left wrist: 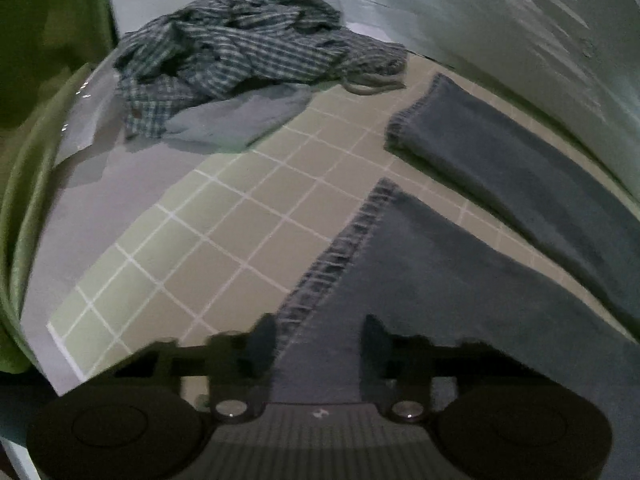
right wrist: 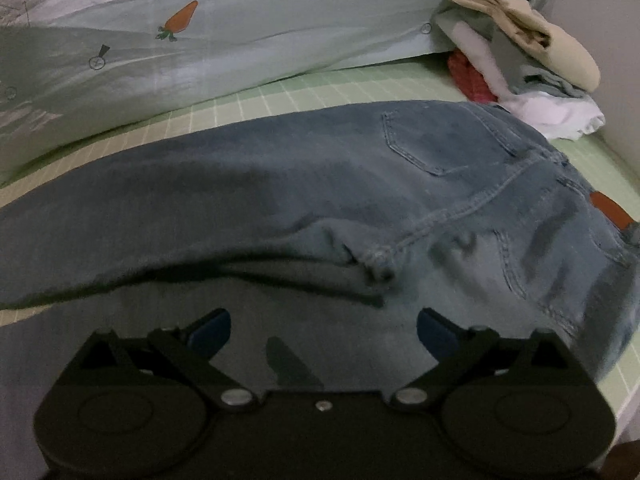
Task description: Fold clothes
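The left hand-held gripper (left wrist: 316, 340) hangs low over the hem end of the nearer leg of the jeans (left wrist: 420, 288), its fingers parted with denim showing between them; it looks released, and whether the pads touch the cloth I cannot tell. The right hand-held gripper (right wrist: 324, 332) is spread wide and grasps nothing, poised just above the crotch seam where the denim bunches into a small ridge. The jeans lie back side up across the bed (left wrist: 208, 248), on its green checked sheet, with the two legs running side by side and a strip of sheet showing between them near the hems; the back pocket (right wrist: 432, 140) and brown waist patch (right wrist: 610, 208) face upward toward the right. One gripper at the hem and the other at the seat suits either laying the garment out flat or bringing one leg over the other, and the pictures do not settle which. Beyond the hems a crumpled checked shirt (left wrist: 240, 52) sits in a heap on a pale cloth, near the bed's far corner, well apart from the jeans. Along the far side a pale quilt printed with a carrot (right wrist: 240, 40) is pushed back, likely to leave working room, and a small pile of clothes (right wrist: 520, 64) rests past the waistband, just beside it.
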The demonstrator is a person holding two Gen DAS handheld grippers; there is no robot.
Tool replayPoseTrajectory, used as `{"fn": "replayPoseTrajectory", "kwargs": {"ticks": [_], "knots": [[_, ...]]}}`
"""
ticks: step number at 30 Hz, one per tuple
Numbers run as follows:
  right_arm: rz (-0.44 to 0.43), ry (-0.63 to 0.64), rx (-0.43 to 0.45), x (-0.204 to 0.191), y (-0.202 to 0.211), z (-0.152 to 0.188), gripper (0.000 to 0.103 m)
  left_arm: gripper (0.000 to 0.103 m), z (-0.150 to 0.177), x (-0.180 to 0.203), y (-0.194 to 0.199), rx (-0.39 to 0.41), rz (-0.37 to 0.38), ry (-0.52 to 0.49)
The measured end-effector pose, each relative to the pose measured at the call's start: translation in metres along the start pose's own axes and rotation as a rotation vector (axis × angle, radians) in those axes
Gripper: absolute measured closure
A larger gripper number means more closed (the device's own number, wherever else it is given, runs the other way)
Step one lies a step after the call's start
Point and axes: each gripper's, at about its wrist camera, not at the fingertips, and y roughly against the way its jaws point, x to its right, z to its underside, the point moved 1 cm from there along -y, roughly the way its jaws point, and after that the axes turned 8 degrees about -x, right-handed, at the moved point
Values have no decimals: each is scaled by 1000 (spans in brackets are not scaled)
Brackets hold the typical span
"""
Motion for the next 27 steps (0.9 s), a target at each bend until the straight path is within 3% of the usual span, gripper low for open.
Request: {"fn": "replayPoseTrajectory", "kwargs": {"ticks": [1, 5, 9, 18, 21, 22, 23, 25, 27], "knots": [[0, 2, 2, 0, 2, 3, 2, 91, -2, -5, -1, 0, -10, 17], [4, -1, -1, -1, 8, 16, 2, 94, -6, -21, -3, -3, 48, 70], [11, -8, -7, -1, 13, 28, 2, 94, -9, -18, -6, 9, 26, 16], [30, -15, -14, 8, 24, 42, 2, 94, -44, -25, -21, 18, -13, 15], [28, -37, -17, 18, 27, 44, 2, 87, -43, -22, -15, 15, -1, 26], [28, -45, -14, 22, 28, 45, 2, 74, -41, -21, -12, 12, 10, 35], [27, -51, -9, 27, 29, 46, 1, 49, -36, -19, -9, 17, 17, 48], [31, -64, 0, 39, 30, 46, 1, 18, -27, -14, -2, 32, 28, 78], [43, -89, 2, 53, 30, 43, 1, 16, -16, -8, 4, 39, 42, 101]]}}
